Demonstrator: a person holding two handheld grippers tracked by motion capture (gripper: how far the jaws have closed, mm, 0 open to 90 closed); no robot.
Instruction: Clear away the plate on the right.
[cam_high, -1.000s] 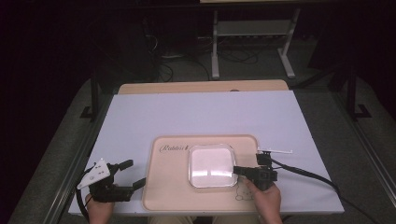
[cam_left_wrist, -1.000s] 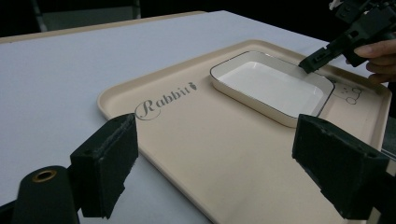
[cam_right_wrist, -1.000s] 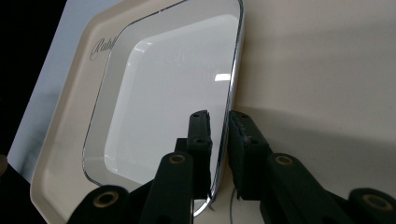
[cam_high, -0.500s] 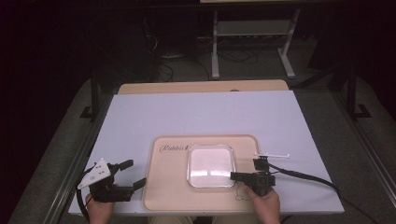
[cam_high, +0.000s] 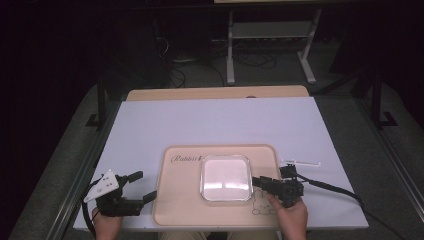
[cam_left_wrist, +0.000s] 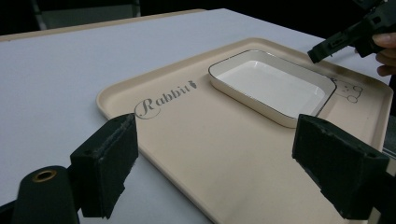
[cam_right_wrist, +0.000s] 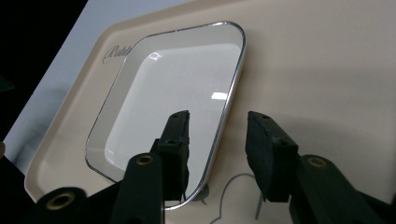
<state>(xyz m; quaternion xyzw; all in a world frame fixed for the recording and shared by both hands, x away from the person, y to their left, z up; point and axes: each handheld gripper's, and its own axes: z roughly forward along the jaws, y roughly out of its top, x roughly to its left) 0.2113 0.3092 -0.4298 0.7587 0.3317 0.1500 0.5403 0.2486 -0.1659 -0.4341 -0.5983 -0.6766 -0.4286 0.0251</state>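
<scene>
Since the earlier shot our right gripper (cam_high: 261, 182) has let its jaws spread, and they've just been opening: they now straddle the near rim of the white dish (cam_right_wrist: 173, 102) with a gap on both sides, pressing nothing. So we'd say the dish is set down and released, sitting flat in the middle of the beige tray (cam_high: 180, 215); what's left looks like backing the gripper off. It's a glossy, shallow, rounded-square dish with a thin dark edge line. Matte plastic tray, raised lip, "Rabbit" script and a little bear drawing. Our left gripper (cam_high: 140, 186) idles wide open beside the tray on the white tabletop (cam_high: 200, 120).
</scene>
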